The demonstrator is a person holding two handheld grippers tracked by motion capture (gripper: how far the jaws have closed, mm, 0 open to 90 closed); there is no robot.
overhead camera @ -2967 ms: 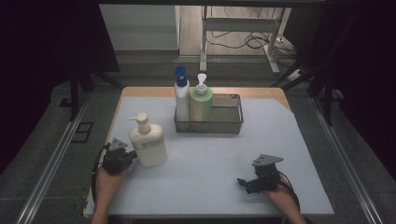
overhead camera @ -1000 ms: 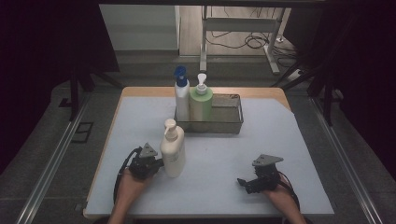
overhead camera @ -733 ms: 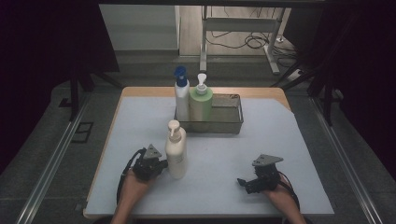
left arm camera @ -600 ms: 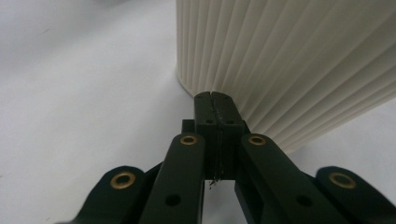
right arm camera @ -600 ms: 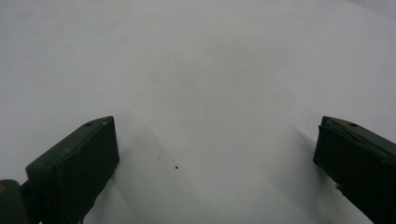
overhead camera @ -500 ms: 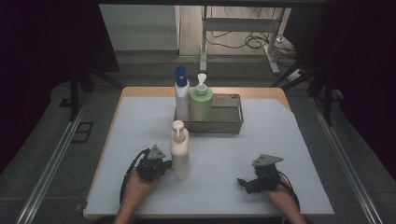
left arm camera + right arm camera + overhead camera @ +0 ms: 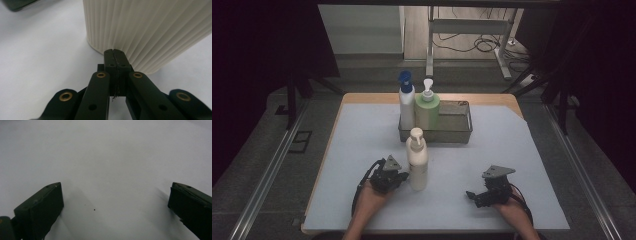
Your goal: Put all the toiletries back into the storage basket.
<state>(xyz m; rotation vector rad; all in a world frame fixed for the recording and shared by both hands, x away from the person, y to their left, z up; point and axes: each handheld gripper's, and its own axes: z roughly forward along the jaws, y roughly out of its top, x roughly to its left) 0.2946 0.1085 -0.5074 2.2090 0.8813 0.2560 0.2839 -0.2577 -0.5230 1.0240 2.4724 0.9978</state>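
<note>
Left gripper (image 7: 398, 176): jaws pressed fully together, nothing between them, tips against the base of the upright cream ribbed plastic pump bottle (image 7: 417, 160). In the left gripper view the bottle (image 7: 150, 30) is cut off above its lower wall, so actual contact is hard to confirm.

Right gripper (image 7: 477, 196): jaws wide apart, empty, resting on the pale blue-grey table mat (image 7: 362, 130) well right of the bottle. The right gripper view gives just mat (image 7: 107, 157) between the jaws.

The bottle stands mid-mat, just in front of the grey metal mesh basket (image 7: 457, 131). Inside it: white bottle with blue cap (image 7: 406, 102) and green pump bottle (image 7: 427, 107), lower parts hidden by the basket wall. Room beyond is too dark to read.
</note>
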